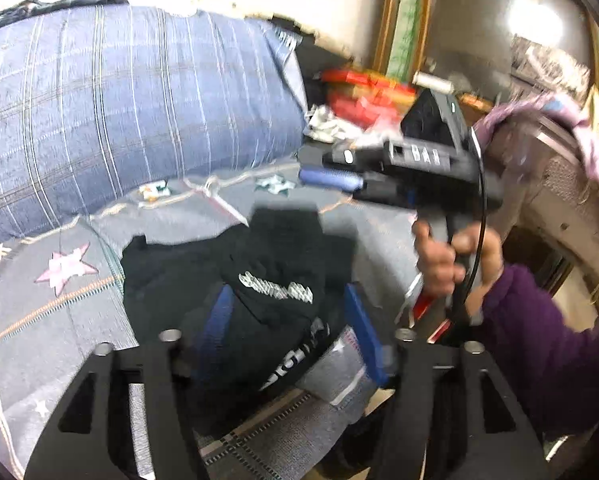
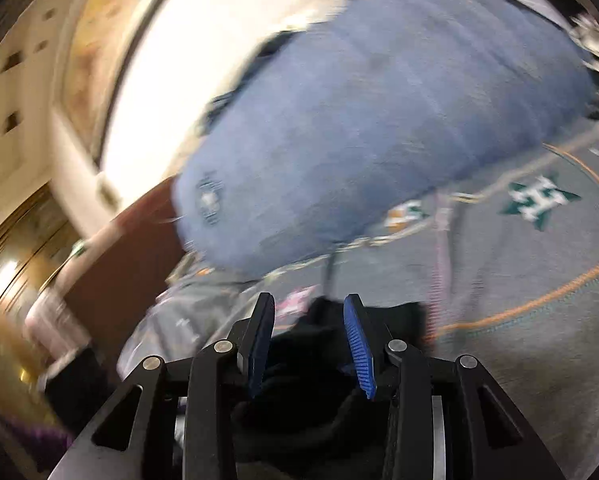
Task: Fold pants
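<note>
The left gripper (image 1: 289, 328) has its blue fingers (image 1: 365, 334) spread apart. The black pants (image 1: 235, 280) lie between and beneath them, but the pads do not press the cloth: the grip is released. The pants sit bunched on the bed cover (image 1: 67, 320), with white lettering facing up near the middle of the heap.

At 2 o'clock from the pants in the left wrist view, the right gripper (image 1: 331, 178) is seen from the side, carried by a hand (image 1: 455, 256) in a purple sleeve (image 1: 547, 344). In its own view, the right gripper (image 2: 309, 344) has its fingers (image 2: 357, 350) partly parted, with black cloth of the pants (image 2: 303, 372) in the gap below them. Contact with the pads is not visible; the grip reads as released.

The grey bed cover (image 2: 519, 280) carries star patches and orange stitched lines. At 11 o'clock from the pants lies a large blue checked pillow (image 1: 119, 100). At 1 o'clock, red packets (image 1: 363, 96) lie in a pile.
</note>
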The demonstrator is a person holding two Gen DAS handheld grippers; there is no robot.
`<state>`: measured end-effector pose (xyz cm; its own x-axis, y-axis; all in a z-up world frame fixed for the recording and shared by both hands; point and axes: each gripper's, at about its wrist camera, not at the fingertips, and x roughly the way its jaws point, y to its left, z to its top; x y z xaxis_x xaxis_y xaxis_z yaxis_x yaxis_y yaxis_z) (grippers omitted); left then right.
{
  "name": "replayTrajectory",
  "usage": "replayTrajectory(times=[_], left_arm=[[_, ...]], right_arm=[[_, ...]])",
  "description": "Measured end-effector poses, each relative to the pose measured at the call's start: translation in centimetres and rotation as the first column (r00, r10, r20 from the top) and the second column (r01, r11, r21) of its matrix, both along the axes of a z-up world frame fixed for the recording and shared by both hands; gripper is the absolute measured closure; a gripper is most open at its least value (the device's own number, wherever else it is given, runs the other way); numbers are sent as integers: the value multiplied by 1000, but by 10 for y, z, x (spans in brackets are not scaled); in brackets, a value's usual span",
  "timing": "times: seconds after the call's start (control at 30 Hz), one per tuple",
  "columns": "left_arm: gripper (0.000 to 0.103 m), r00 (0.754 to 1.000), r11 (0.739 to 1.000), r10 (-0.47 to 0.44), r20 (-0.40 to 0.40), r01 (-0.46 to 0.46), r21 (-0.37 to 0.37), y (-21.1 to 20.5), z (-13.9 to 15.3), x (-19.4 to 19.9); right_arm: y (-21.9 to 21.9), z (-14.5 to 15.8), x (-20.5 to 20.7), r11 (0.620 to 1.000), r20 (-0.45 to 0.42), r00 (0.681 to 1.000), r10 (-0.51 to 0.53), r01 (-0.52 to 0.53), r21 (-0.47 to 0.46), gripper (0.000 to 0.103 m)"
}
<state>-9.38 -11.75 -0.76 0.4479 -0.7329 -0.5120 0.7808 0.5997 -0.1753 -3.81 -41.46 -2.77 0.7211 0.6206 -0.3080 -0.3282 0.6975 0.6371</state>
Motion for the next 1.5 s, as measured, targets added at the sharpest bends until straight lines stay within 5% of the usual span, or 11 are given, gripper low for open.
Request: replayTrajectory(times=[0.1, 0.23, 0.6, 0.73, 0.9, 1.2, 1.33, 1.43, 1.5], left_arm=[[35, 1000, 1000, 4, 23, -5, 25, 2, 6, -3], [35, 991, 988, 130, 26, -132, 78, 2, -2, 18], [35, 966, 936, 259, -10, -249, 249, -23, -49, 64], [32, 949, 902, 312, -30, -286, 322, -31, -68, 76], [22, 933, 873, 358, -36, -321, 367, -31, -79, 85], [17, 905, 861, 422, -56, -380, 338, -23, -74, 84], [17, 904, 857, 427, 36, -417, 303, -4, -51, 61], [17, 902, 862, 432, 17, -419, 287, 12, -42, 58], [17, 895, 866, 445, -34, -420, 270, 24, -41, 60]], right_arm=[[20, 10, -12, 996, 64, 994, 85, -86, 6, 64], [40, 13, -14, 988, 66, 987, 149, -152, 35, 64], [42, -42, -23, 994, -170, 982, 88, -98, -52, 66], [37, -61, -9, 995, -249, 966, 62, -80, -63, 74], [35, -87, 17, 997, -357, 934, 31, -55, -59, 102], [28, -97, 40, 1000, -379, 926, 8, -8, 3, 103], [15, -81, 31, 992, -346, 938, 29, 16, 126, 91], [4, -56, 14, 994, -251, 968, -19, 45, 100, 51], [-6, -46, 3, 990, -213, 974, -74, 98, 104, 47]])
